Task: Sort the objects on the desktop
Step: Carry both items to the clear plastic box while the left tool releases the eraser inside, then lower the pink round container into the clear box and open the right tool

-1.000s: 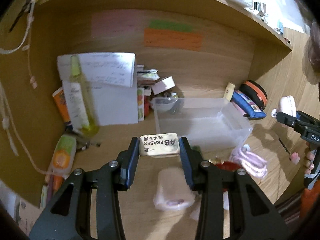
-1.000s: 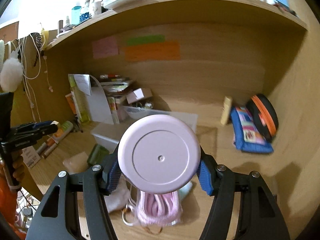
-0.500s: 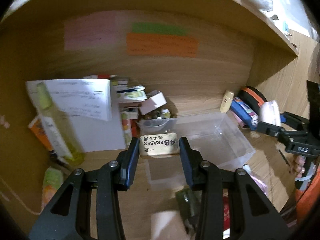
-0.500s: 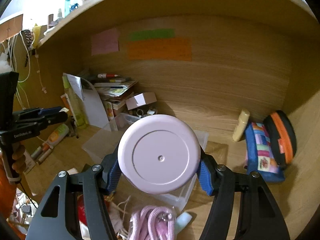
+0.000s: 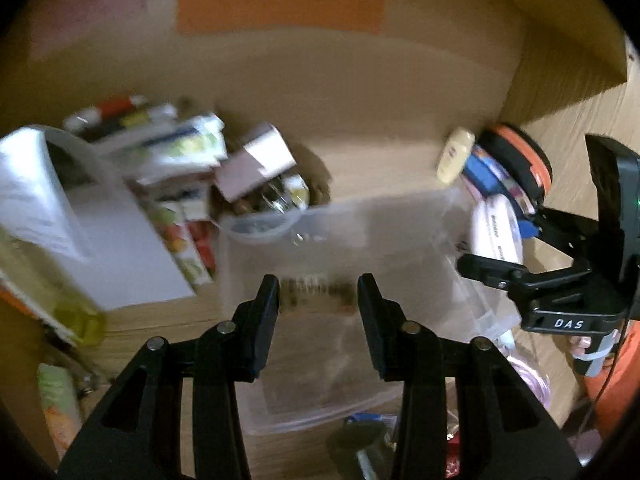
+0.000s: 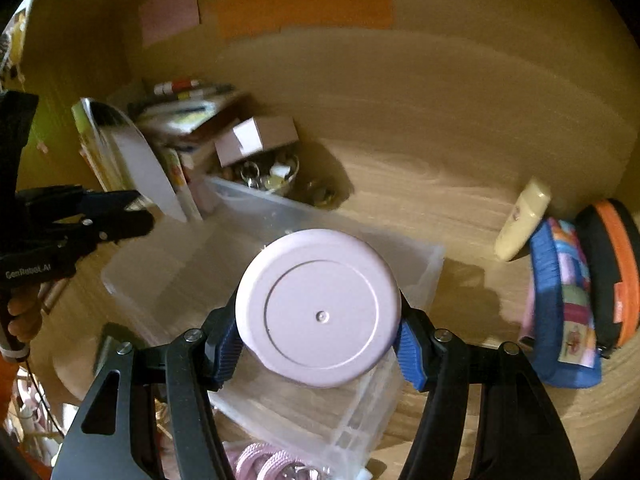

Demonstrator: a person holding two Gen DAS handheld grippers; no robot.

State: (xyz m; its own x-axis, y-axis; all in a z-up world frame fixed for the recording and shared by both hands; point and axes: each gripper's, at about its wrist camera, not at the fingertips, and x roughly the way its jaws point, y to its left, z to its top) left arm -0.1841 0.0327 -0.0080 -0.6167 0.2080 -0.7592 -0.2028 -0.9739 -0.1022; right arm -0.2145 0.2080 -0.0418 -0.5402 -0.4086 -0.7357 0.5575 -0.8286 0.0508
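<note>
1. The fingers of the right gripper (image 6: 318, 344) are clamped on a round pale-lilac container (image 6: 318, 312), its flat circular face turned toward the camera; it hangs over the near half of the clear plastic bin (image 6: 434, 264).
2. The fingers of the left gripper (image 5: 318, 300) are clamped on an eraser (image 5: 316, 294), blurred to a smear, held above the middle of the same bin (image 5: 472, 292).
3. Just in front of the bin lies a pink coiled cord (image 6: 260, 460).
4. To the bin's left leans a white paper sheet (image 6: 140, 164) against a stack of books (image 6: 188, 116).
5. Right of the bin, well apart, a blue pencil case (image 6: 560, 304) leans beside a black-and-orange case (image 6: 612, 264), with a cream tube (image 6: 522, 220) next to them.
6. Behind the bin's far left corner sit a small bowl of trinkets (image 6: 268, 172) and a small box (image 6: 256, 138).
7. Farthest back, orange (image 6: 304, 0), green and pink sticky notes are on the wooden back wall above the surface (image 6: 420, 184).
</note>
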